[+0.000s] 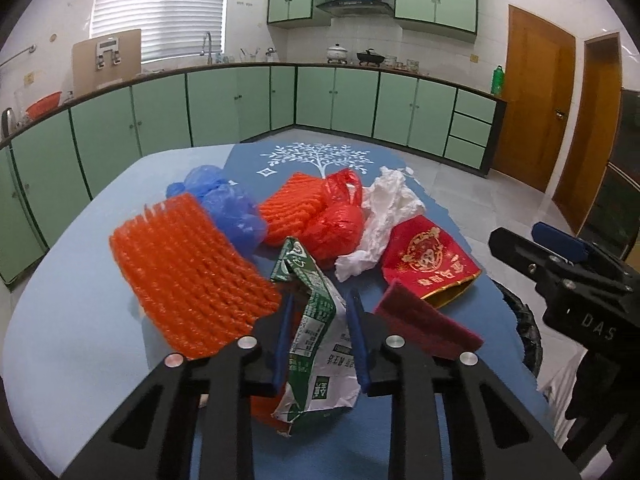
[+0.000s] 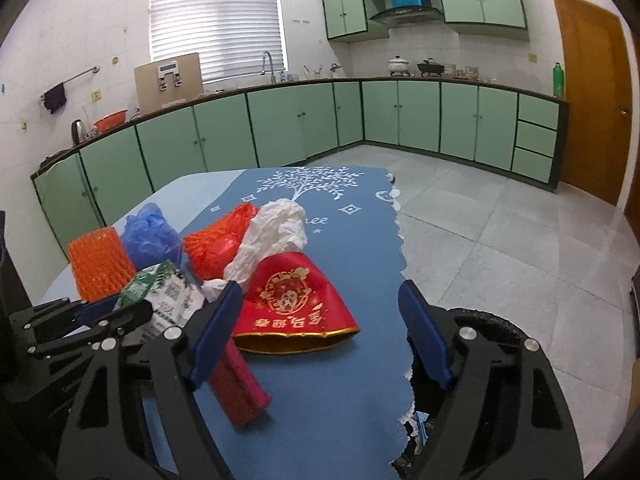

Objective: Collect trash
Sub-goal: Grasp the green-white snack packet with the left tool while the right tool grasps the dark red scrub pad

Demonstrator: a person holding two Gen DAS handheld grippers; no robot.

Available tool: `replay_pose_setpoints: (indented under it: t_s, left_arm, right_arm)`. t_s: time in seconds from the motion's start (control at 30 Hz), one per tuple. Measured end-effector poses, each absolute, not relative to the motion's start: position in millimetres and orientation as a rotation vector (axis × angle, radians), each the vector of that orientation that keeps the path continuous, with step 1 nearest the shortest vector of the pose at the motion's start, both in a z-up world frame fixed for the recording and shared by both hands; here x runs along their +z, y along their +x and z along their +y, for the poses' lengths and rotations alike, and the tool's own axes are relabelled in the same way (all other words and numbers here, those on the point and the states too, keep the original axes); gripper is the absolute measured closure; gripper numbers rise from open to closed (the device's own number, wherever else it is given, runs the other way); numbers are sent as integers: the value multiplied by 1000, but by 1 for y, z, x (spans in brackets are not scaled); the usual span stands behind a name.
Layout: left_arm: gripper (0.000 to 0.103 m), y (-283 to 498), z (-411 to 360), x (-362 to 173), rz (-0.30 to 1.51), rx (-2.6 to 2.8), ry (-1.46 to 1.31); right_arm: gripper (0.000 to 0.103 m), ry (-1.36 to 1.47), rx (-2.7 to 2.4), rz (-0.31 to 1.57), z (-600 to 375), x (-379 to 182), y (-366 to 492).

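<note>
Left wrist view shows the left hand-held gripper [image 1: 320, 340] with its blue pads closed against a crumpled green-and-white carton [image 1: 316, 320], which lies between them on the blue desk [image 1: 80, 320]. The carton's long axis runs from 6 o'clock toward 12 o'clock, in line with the fingers, so a lift looks like the next call. Right wrist view shows the right hand-held gripper [image 2: 324, 332] with jaws apart and nothing between its pads; the red embroidered pouch [image 2: 292, 304] lies at 12 o'clock just ahead, its gold-edged mouth facing the gripper. A dark red pad [image 2: 236, 376] sits at 8 o'clock, partly behind the left finger. By my reading the bin [image 2: 492, 328], at 4 o'clock off the desk edge, is nearer the right hand. Its rim is mostly hidden by the gripper body, and the carton's near end is cut off behind the fingers.
</note>
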State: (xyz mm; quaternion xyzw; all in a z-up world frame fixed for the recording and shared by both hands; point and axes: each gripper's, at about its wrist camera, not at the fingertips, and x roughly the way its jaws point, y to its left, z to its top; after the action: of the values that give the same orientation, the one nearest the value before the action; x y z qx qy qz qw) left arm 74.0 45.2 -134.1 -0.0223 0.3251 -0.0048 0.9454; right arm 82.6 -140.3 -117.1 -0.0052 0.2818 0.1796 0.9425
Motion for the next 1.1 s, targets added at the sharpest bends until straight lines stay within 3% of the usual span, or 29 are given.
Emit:
replay_pose_setpoints:
  t_s: [0.23, 0.3, 0.5, 0.87, 1.1]
  left_arm:
    - [75, 78, 36, -144, 684, -27, -16]
    - [82, 77, 36, -144, 680, -35, -19]
    - [91, 70, 36, -142, 681, -68, -35]
    - [92, 67, 39, -146, 677, -76, -33]
    - [92, 68, 38, -150, 692, -84, -36]
  right_arm:
    - [42, 3, 415, 618, -139, -125, 78]
    - [43, 10, 432, 624, -137, -125, 77]
    - [52, -13, 506, 640, -125, -131, 67]
    - [70, -38, 576, 720, -117, -155, 64]
    - [87, -28, 618, 734, -117, -155, 62]
